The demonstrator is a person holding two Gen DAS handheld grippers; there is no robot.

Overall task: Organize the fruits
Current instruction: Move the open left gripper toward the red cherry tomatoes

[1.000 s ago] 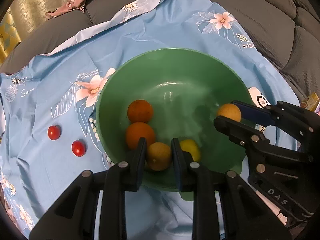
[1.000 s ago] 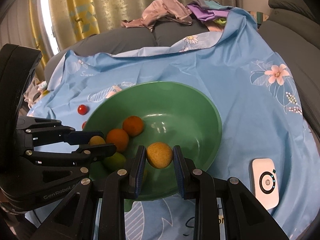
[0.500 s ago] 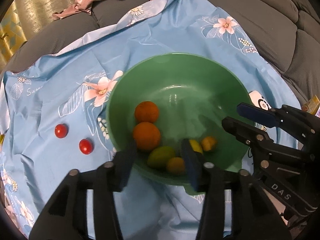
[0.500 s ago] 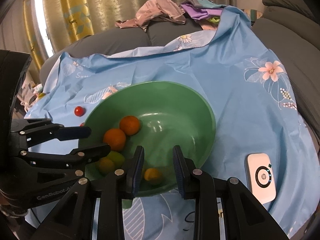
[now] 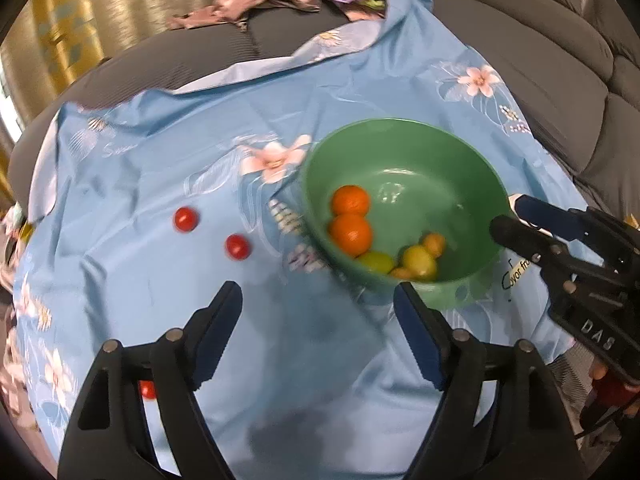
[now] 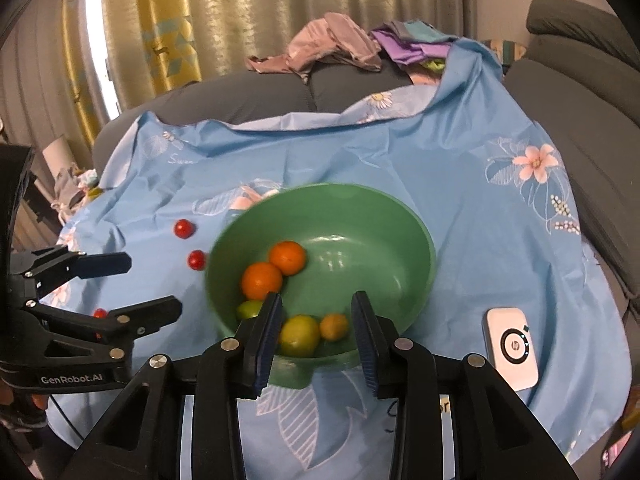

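With both tongs just opened empty beside round green plastic bowl, small red tomatoes awaited collection next.

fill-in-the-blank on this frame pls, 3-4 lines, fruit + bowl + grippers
1. The two oranges lie inside the ____ bowl.
2. The tomatoes on the cloth are ____ in colour.
3. The left gripper holds ____ between its fingers.
4. The white device lies on the cloth, ____ the bowl.

Missing words: green; red; nothing; outside
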